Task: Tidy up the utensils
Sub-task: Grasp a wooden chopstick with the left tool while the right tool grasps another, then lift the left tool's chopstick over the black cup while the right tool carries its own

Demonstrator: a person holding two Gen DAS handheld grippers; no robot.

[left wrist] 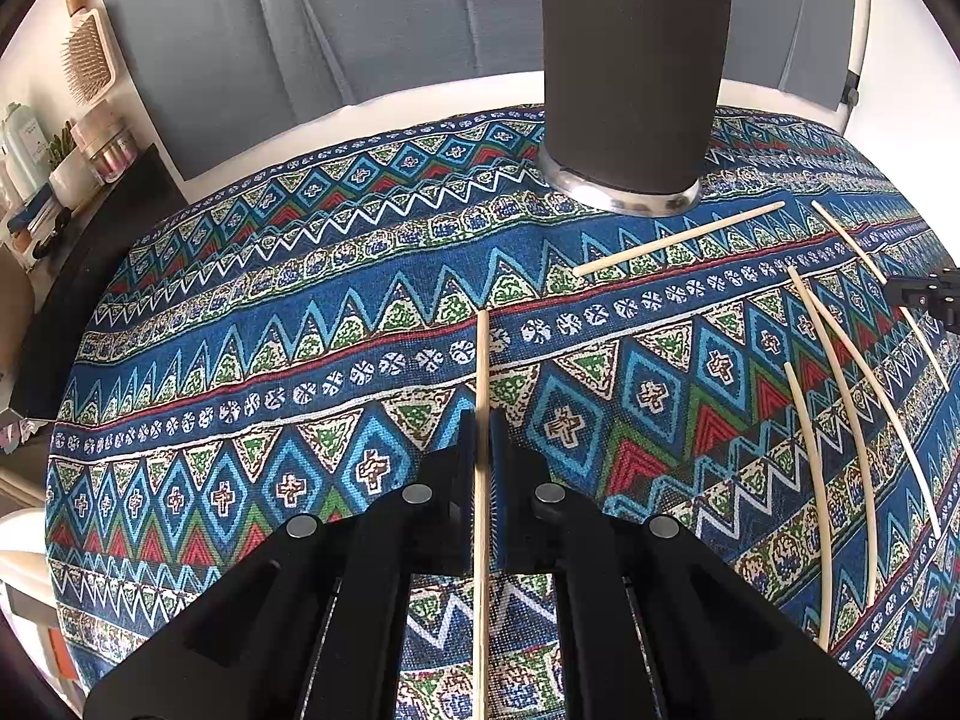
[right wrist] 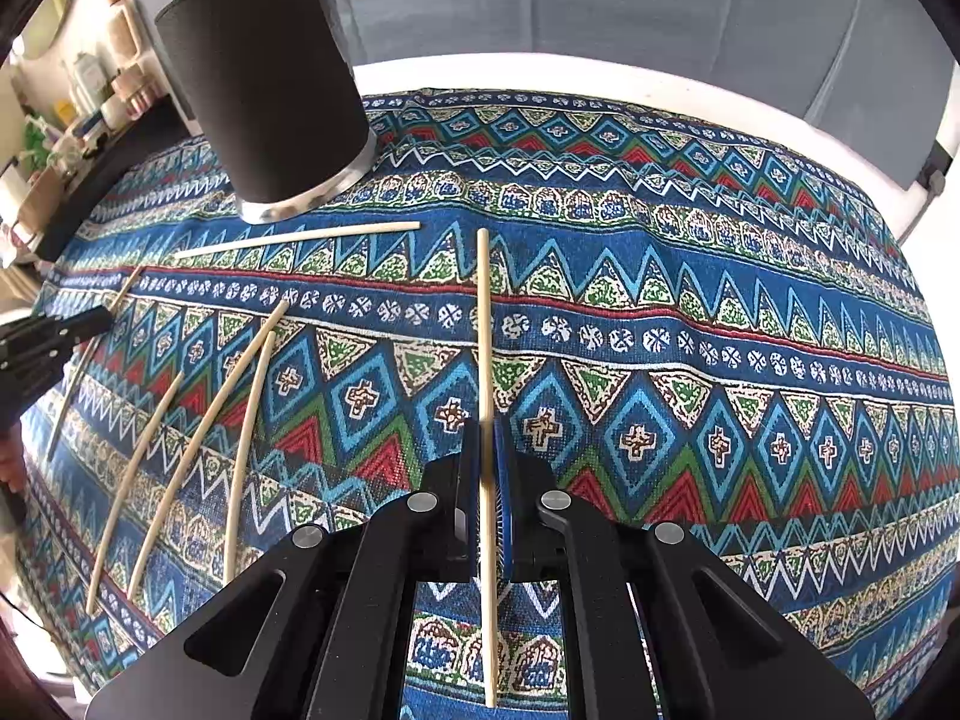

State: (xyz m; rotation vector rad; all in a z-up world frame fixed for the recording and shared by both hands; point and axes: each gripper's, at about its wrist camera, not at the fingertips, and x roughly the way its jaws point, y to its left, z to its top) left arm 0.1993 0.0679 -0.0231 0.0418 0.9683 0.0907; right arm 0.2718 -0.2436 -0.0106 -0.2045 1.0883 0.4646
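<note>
In the left wrist view, the left gripper [left wrist: 482,420] is seen clamped on a wooden chopstick [left wrist: 482,360] that runs between its fingers toward the black utensil holder [left wrist: 630,72]. Five more chopsticks [left wrist: 840,408] lie on the patterned tablecloth [left wrist: 300,312], off to its right.

In the right wrist view, the right gripper [right wrist: 487,444] is closed on another chopstick [right wrist: 485,330]; the holder [right wrist: 264,84] stands up-left.
</note>
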